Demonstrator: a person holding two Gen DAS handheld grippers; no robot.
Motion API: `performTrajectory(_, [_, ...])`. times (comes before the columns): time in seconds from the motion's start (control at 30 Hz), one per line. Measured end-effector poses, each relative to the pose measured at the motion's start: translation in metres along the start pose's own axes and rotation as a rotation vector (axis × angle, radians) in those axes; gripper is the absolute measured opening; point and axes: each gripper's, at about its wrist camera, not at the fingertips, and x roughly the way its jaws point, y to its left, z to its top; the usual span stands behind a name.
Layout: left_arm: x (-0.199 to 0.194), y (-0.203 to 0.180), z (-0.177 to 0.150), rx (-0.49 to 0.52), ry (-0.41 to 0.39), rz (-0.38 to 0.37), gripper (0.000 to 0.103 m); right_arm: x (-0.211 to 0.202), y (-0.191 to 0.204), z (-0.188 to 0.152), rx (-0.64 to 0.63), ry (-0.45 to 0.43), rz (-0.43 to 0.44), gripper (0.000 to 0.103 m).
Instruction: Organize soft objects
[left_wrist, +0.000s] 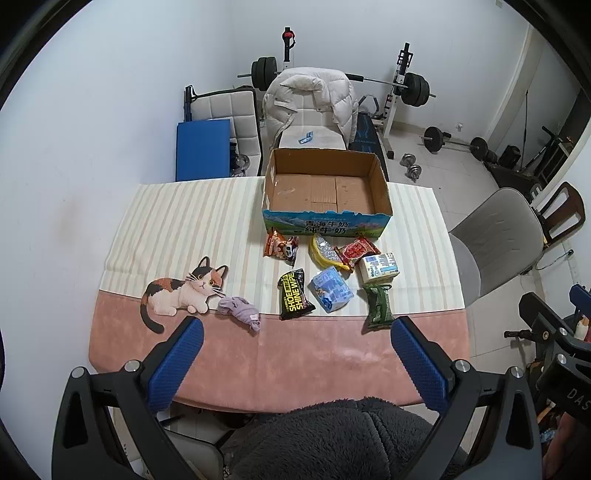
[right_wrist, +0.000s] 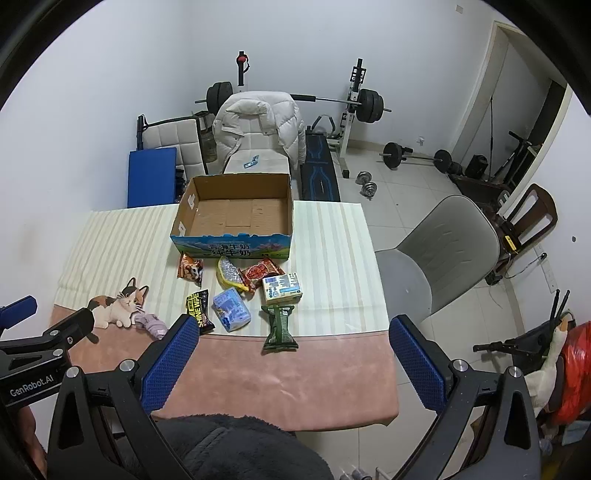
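An empty cardboard box stands at the table's far side. In front of it lie several soft packets: an orange snack bag, a yellow pouch, a red packet, a milk carton, a black shoe-wipe pack, a blue tissue pack and a green packet. A purple sock lies by a cat-shaped mat. My left gripper and right gripper are both open and empty, above the table's near edge.
The table has a pink and striped cloth. A grey chair stands to the right. A chair with a white jacket, a blue mat and weight equipment are behind the table.
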Motion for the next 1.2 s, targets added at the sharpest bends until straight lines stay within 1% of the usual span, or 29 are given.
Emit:
performTrajectory(0.47, [-0.0055, 0.0021, -0.0009, -0.002, -0.022, 0.002, 0.103, -0.0059, 0.0, 0.0024, -0.004, -0.009, 0.008, 0.103])
performTrajectory(1.2, [-0.0051, -0.0005, -0.0004, -0.002, -0.026, -0.002, 0.103, -0.0066, 0.0034, 0.0057, -0.005, -0.01, 0.016, 0.103])
